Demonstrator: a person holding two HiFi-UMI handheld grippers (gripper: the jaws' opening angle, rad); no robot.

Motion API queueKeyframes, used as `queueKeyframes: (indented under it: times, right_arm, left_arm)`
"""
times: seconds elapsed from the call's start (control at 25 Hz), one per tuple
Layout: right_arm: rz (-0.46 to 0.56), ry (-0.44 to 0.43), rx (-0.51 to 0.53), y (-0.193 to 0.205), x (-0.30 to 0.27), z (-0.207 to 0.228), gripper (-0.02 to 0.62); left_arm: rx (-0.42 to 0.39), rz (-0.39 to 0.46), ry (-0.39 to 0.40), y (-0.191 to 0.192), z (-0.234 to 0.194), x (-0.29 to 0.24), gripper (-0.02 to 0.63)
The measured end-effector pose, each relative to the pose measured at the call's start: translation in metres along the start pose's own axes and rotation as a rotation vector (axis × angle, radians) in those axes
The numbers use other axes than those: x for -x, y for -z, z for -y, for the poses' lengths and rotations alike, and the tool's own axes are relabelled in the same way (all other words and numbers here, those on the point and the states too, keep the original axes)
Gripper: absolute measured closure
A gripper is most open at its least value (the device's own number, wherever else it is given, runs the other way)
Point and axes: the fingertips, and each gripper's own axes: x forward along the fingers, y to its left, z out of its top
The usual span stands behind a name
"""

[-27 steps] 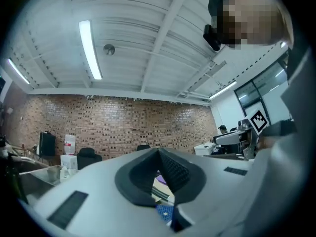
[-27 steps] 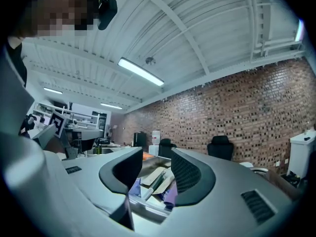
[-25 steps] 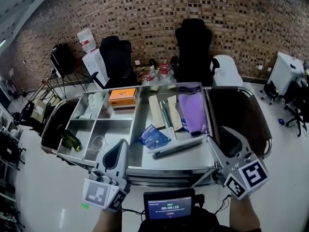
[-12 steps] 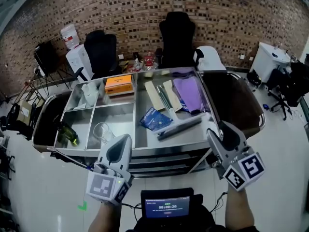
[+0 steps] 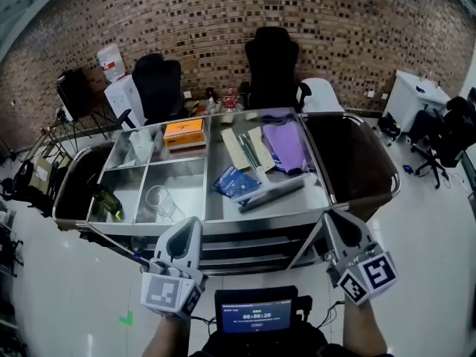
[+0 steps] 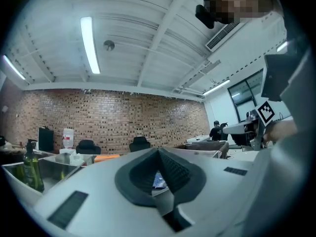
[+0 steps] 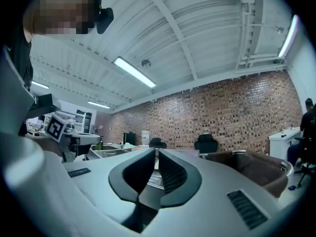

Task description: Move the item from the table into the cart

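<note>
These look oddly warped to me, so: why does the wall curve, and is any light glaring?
Head view: the wide lens bows the brick wall and the straight rim of the steel cart; the light is even. Left gripper view: dark rounded corners, and the ceiling lamp burns out white. Right gripper view: the same dark rim, with a bright lamp strip overhead.

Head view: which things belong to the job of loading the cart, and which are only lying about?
Job: cart; left hand-held gripper, shut, empty; right hand-held gripper, jaws closing on nothing; probably the orange box, glass and blue packet inside it.
Lying about: black chair, white desk, screen.
</note>
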Motion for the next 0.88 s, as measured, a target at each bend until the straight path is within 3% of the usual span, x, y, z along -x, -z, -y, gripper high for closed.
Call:
queueKeyframes:
  times: [0.04, 0.48, 0.72, 0.88]
  right_arm:
    - [0.008, 0.008, -0.002, 0.001, 0.006, 0.001, 0.592]
    - [-0.003, 0.035, -0.062, 0.02, 0.034, 0.001, 0.592]
    - [-0.012, 0.031, -0.034, 0.021, 0.031, -0.001, 0.592]
    - [0.0, 0.045, -0.069, 0.019, 0.031, 0.003, 0.592]
  left_arm:
    - [-0.002, -0.001, 0.011, 0.002, 0.006, 0.002, 0.603]
    - [0.043, -0.042, 0.006, 0.022, 0.029, 0.018, 0.603]
    - [0.029, -0.035, 0.007, 0.02, 0.027, 0.017, 0.603]
    - [0.007, -0.05, 0.016, 0.024, 0.029, 0.014, 0.603]
